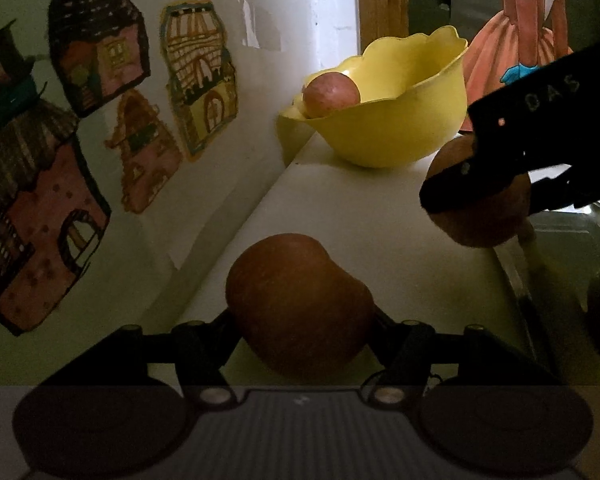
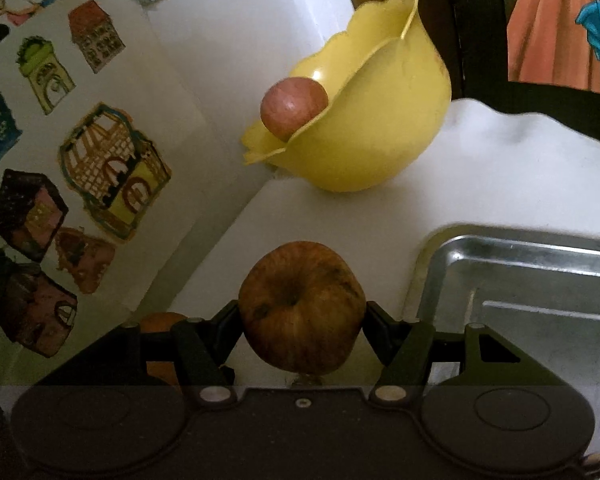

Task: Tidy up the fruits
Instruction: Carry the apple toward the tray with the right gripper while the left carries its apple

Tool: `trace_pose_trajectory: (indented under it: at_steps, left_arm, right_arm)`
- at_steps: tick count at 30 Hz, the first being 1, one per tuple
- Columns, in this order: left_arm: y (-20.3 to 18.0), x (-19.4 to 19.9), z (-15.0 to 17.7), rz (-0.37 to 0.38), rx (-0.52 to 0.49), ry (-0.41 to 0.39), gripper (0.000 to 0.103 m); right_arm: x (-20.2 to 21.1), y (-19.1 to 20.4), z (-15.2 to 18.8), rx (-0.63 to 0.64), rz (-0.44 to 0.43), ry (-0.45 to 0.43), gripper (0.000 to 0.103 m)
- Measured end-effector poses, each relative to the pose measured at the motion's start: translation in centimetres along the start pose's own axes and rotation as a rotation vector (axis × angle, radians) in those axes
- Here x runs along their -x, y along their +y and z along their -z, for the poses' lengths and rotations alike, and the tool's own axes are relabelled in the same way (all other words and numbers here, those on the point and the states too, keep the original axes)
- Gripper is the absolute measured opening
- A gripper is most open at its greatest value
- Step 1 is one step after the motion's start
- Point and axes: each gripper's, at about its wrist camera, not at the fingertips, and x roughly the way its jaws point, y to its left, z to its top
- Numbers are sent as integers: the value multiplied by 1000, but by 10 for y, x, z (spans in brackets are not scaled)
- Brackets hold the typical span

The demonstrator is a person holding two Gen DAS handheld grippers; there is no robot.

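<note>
My left gripper (image 1: 302, 320) is shut on a reddish-brown apple (image 1: 298, 304), held just above the white counter. My right gripper (image 2: 302, 316) is shut on a second, wrinkled apple (image 2: 302, 306) with its stem dimple facing the camera. The left wrist view also catches that right gripper (image 1: 500, 184) and its apple (image 1: 480, 216) at the right, above the tray's edge. A yellow scalloped bowl (image 1: 396, 128) (image 2: 364, 148) stands at the far end of the counter by the wall, with a pinkish apple (image 1: 331, 94) (image 2: 294, 106) resting inside against its rim.
A shiny metal tray (image 2: 512, 280) (image 1: 560, 240) lies on the counter to the right. The wall on the left carries paper house drawings (image 1: 100, 40). An orange fruit (image 2: 162, 322) shows behind my right gripper's left finger. A painted figure in a salmon dress (image 1: 516, 40) stands behind.
</note>
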Motion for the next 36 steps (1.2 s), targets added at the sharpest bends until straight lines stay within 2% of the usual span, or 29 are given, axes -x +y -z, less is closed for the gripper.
trace_pose_trajectory:
  at_steps: [7, 13, 25, 36]
  left_arm:
    - [1, 15, 8, 59, 37, -32, 69]
    - [-8, 16, -2, 97, 44, -55, 69]
    - [-42, 21, -28, 166, 20, -99, 69]
    - [-68, 28, -49, 167, 4, -140, 69]
  right_arm:
    - [14, -9, -1, -11, -29, -43, 66]
    - [25, -14, 0, 3, -17, -63, 66]
    - [65, -59, 11, -68, 63, -110, 66]
    - [96, -104, 34, -129, 149, -126, 66]
